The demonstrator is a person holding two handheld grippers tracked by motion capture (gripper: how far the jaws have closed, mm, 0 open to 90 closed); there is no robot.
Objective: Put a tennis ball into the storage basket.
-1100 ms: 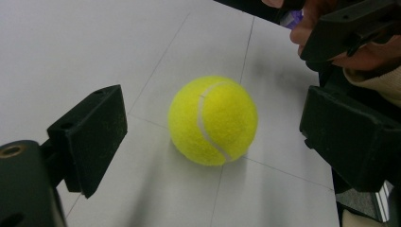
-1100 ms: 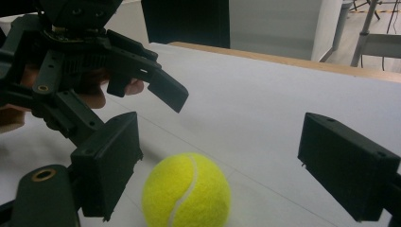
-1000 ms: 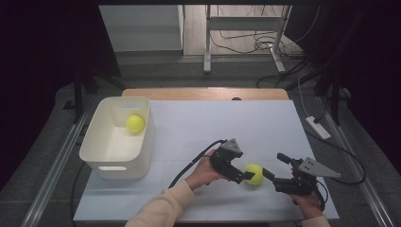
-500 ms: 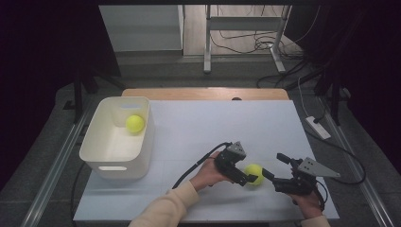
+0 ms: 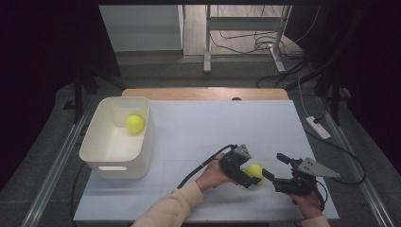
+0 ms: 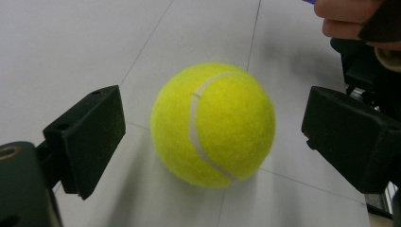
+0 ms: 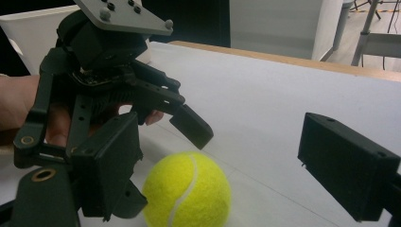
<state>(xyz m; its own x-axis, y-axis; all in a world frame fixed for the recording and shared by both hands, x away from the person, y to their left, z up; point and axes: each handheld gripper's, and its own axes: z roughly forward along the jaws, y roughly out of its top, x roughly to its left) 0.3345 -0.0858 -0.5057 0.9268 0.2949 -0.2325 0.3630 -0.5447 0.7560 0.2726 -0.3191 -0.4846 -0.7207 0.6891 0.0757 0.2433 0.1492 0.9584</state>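
A yellow tennis ball [image 5: 255, 169] [image 6: 213, 125] [image 7: 187, 193] rests on the white table near its front edge. My left gripper [image 5: 246, 174] [image 6: 213, 137] is open, its jaws on either side of the ball with a gap on each side. From the right, my right gripper [image 5: 276, 166] [image 7: 231, 161] also stands open and faces the ball, which lies close to its left jaw. In the right gripper view the left gripper [image 7: 118, 80] reaches over the ball from the far side. A second tennis ball [image 5: 135, 124] lies in the white bin [image 5: 113, 165].
The white bin stands at the table's left side. A wooden strip [image 5: 203, 93] runs along the table's far edge. A power strip [image 5: 318, 127] lies off the right edge. The left gripper's cable [image 5: 203, 166] trails across the table.
My left gripper has moved right and forward until its jaws straddle the ball. The ball and the right gripper have stayed put.
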